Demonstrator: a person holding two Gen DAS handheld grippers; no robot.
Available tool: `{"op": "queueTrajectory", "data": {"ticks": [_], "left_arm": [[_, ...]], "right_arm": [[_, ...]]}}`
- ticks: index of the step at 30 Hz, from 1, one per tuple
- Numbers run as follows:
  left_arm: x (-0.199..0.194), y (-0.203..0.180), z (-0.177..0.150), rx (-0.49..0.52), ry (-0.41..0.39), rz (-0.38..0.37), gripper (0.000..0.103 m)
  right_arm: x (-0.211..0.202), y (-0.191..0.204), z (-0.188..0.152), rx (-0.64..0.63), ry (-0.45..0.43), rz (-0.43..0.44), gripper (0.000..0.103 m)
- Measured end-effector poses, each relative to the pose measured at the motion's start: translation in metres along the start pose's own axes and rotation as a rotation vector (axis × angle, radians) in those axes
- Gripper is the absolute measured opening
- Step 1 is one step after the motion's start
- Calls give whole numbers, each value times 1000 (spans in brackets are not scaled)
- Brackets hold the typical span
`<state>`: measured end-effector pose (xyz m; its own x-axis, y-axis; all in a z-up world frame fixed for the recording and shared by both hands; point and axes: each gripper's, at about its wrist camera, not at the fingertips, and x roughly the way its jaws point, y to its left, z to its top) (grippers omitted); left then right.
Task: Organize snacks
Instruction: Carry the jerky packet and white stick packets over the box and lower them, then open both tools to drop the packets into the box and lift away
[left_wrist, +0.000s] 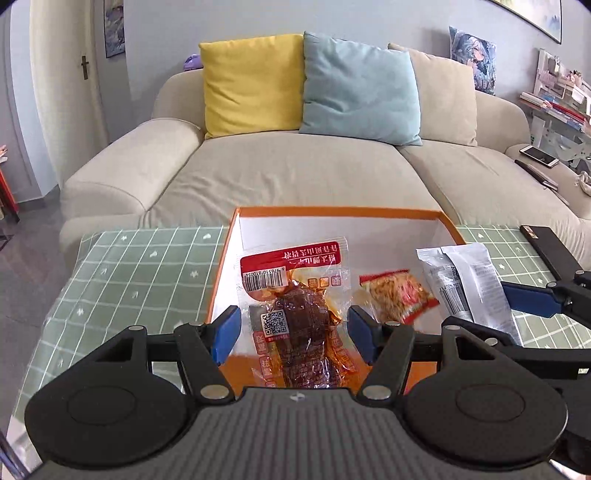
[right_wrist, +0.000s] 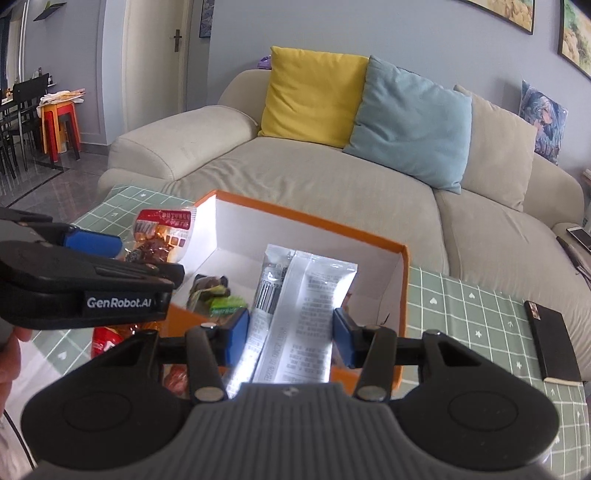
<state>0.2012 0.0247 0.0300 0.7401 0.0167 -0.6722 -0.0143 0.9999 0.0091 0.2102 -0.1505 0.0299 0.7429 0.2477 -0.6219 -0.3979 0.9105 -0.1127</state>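
My left claw (left_wrist: 293, 334) grips a red meat snack (left_wrist: 295, 314), my right claw (right_wrist: 291, 338) a silver packet (right_wrist: 299, 306), above the orange box (right_wrist: 400, 280)

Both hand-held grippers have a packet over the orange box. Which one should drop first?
Right, probably. The right hand-held gripper holds the silver packet squarely above the orange box interior. The left hand-held gripper holds the red meat packet nearer the box's left wall, so it is less centred.

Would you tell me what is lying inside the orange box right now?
Inside the orange box lie small wrapped snacks, brown and green. The silver packet held above hides the rest of the floor.
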Motion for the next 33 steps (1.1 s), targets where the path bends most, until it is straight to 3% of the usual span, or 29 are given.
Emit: {"op": "queueTrajectory", "data": {"ticks": [11,25,33], "left_arm": [[57,-1,21,56,52,28,72],[123,-7,16,115,152,35,72],[143,-10,15,138,204,33,73]], "right_arm": [[62,-19,22,-22,56,-17,47],[140,-21,20,-112,178,-45,47],[161,-15,18,-154,214,-49,47]]}}
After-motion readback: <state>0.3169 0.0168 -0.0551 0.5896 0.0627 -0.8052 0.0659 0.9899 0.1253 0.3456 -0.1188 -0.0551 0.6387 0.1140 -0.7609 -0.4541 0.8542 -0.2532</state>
